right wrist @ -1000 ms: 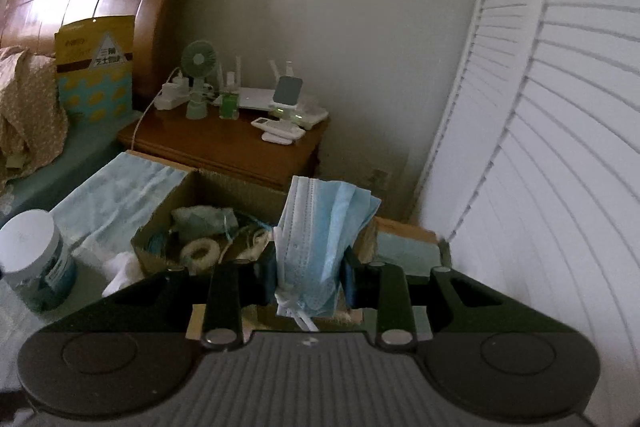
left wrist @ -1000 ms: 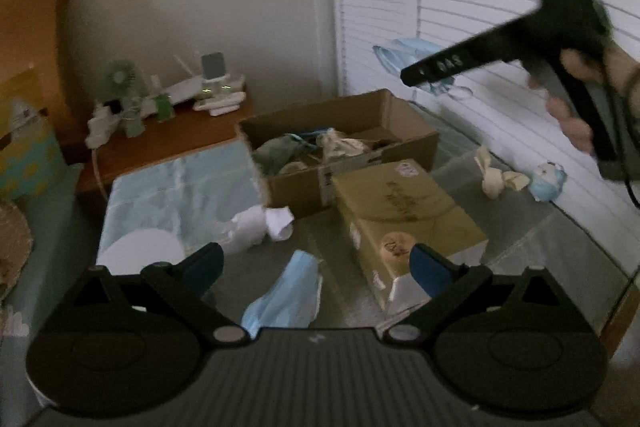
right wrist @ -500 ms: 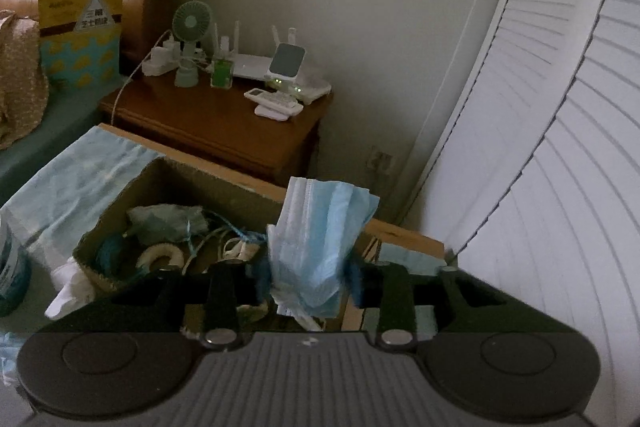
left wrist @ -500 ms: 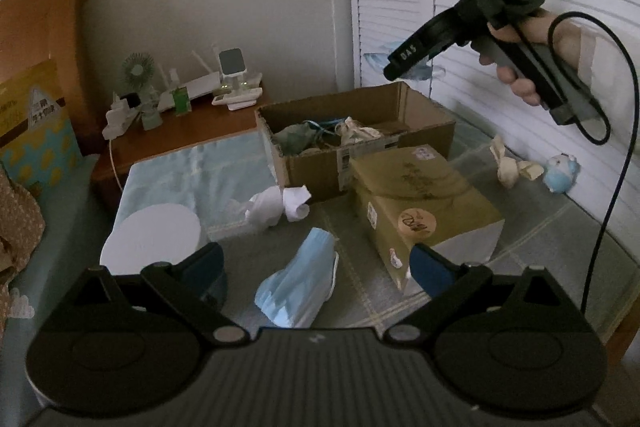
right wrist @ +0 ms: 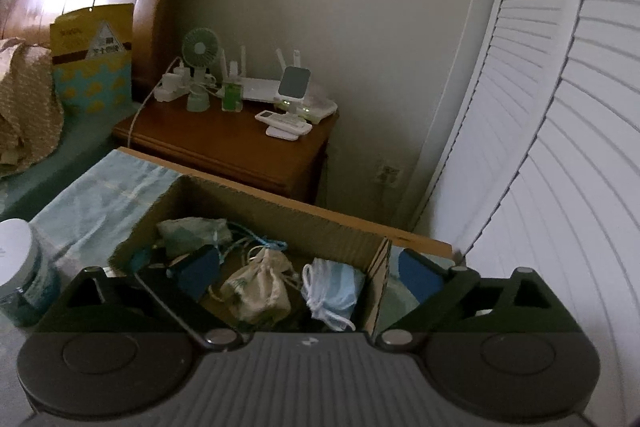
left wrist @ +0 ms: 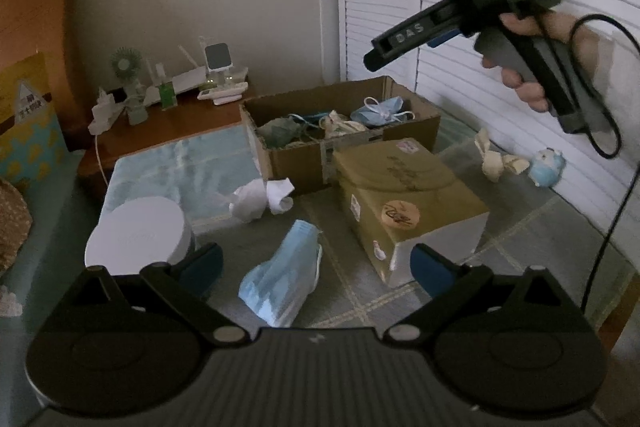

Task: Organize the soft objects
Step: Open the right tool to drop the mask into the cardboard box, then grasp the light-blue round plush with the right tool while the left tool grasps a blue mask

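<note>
An open cardboard box (left wrist: 416, 125) (right wrist: 276, 211) holds soft items: a blue face mask (right wrist: 334, 287) (left wrist: 378, 111), a cream drawstring pouch (right wrist: 258, 287) and a greenish cloth (right wrist: 192, 233). My right gripper (right wrist: 310, 273) is open and empty, held above the box; it also shows in the left wrist view (left wrist: 404, 41). My left gripper (left wrist: 316, 263) is open and empty, low over the table. A second blue mask (left wrist: 282, 281) lies just ahead of it. A white crumpled cloth (left wrist: 260, 201), a cream cloth (left wrist: 498, 161) and a small blue plush (left wrist: 546, 167) lie on the table.
A closed yellow-brown box (left wrist: 404, 199) stands in front of the open box. A white-lidded jar (left wrist: 138, 235) (right wrist: 18, 267) stands at the left. A wooden nightstand (right wrist: 224, 143) with a fan and small devices is behind. White louvred doors (right wrist: 560, 147) line the right.
My right gripper opened and let go of the blue mask, which now lies in the open box. My left gripper stayed open and shifted slightly.
</note>
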`<state>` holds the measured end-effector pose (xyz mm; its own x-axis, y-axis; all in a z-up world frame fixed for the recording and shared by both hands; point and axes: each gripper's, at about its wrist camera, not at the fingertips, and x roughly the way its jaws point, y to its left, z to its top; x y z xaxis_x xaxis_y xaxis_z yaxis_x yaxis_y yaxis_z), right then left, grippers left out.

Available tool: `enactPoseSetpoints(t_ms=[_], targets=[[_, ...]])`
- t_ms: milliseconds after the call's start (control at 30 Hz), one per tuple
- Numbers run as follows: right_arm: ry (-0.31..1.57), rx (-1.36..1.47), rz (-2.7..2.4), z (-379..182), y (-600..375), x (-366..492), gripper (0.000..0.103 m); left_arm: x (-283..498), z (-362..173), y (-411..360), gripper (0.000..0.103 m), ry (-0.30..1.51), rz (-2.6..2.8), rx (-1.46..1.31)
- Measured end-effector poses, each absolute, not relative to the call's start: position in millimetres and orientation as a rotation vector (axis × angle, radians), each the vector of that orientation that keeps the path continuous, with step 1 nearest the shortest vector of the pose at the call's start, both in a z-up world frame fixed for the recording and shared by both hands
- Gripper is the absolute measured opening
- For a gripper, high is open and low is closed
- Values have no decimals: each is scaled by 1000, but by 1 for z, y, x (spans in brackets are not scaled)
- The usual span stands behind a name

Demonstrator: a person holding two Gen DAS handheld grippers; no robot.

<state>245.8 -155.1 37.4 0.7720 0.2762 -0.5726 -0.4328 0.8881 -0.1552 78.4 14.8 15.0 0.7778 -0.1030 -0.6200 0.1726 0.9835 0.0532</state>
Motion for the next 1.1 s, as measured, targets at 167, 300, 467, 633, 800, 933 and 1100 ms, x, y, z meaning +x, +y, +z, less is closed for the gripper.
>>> enactPoseSetpoints(t_ms=[167,300,467,633,800,933,1100], targets=[[576,-268,387,38,-162,221,101,76,14,14,100,674,-168,99],[574,-241,381,37,-168,200,103,75,13,14,100,682,-162,105],[562,-202,358,32,-175,166,103,73,12,13,101,673,-154,114],[531,-159,278,18,-184,124,103,74,8,15,102,673,-140,114],[539,-172,206,-4,-197,86,103,76,-1,16,102,678,-144,131],[571,-168,131,-23,-212,73,103,81,-9,19,102,700,-151,126],[589,-186,10,-41,-225,74,103,88,-18,21,102,721,-138,110]])
